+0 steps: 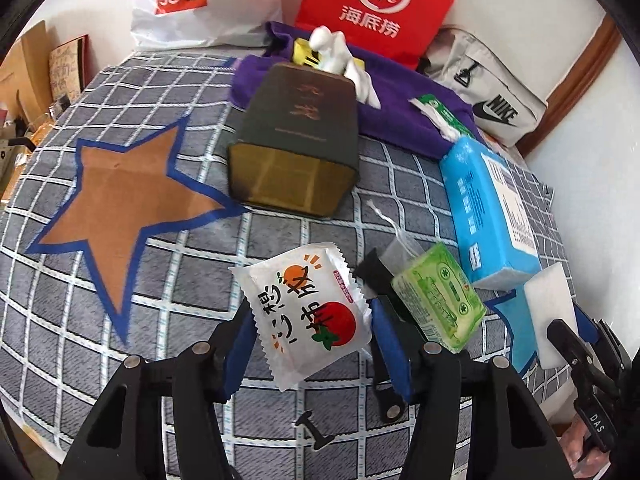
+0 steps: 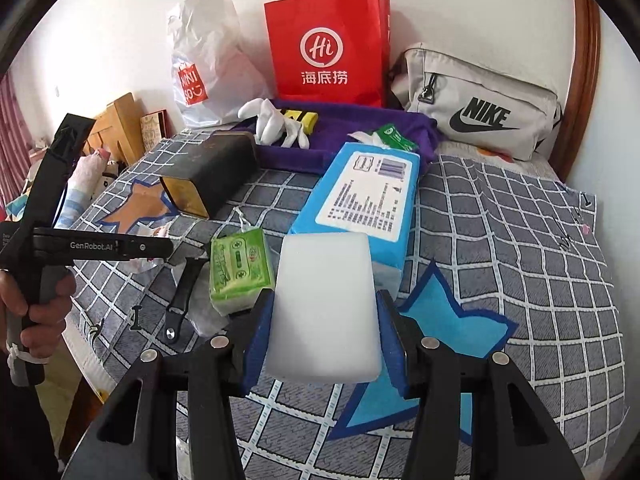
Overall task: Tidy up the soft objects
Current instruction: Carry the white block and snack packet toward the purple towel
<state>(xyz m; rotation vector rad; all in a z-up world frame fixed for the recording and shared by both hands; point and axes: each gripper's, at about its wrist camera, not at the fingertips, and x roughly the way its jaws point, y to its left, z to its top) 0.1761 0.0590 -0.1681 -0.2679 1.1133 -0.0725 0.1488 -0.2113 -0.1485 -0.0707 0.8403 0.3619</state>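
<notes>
Listing items on a bed [image 2: 520, 240] covered by a grey checked blanket with star patches.

Left tool [image 1: 310, 330]: blue-padded fingers clamped on a white snack packet [image 1: 306, 314] printed with an orange and a tomato; the packet stands up between the pads, at the near middle of the left wrist view.

Right tool [image 2: 322, 336]: fingers clamped on a white sponge block [image 2: 326, 304], held over a light blue star patch [image 2: 448, 320] at the near side.

Green tissue pack [image 1: 438, 302]: lying on the blanket just right of the snack packet and just left of the sponge block.

Blue tissue pack [image 2: 360, 200]: large, lying lengthwise beyond the sponge block, its label facing up.

Dark box [image 1: 296, 140]: on its side at the middle of the bed, gold end facing near, beside a brown star patch [image 1: 120, 196].

Purple towel [image 1: 400, 112]: spread at the far side, carrying a white glove [image 2: 276, 120], a yellow item [image 2: 304, 118] and a small green tissue packet [image 2: 394, 136].

Far edge against the wall: white plastic bag [image 2: 208, 64], red paper bag [image 2: 328, 44], grey sports bag [image 2: 480, 100].

Black strap [image 2: 182, 296]: lying near the left of the green tissue pack.
</notes>
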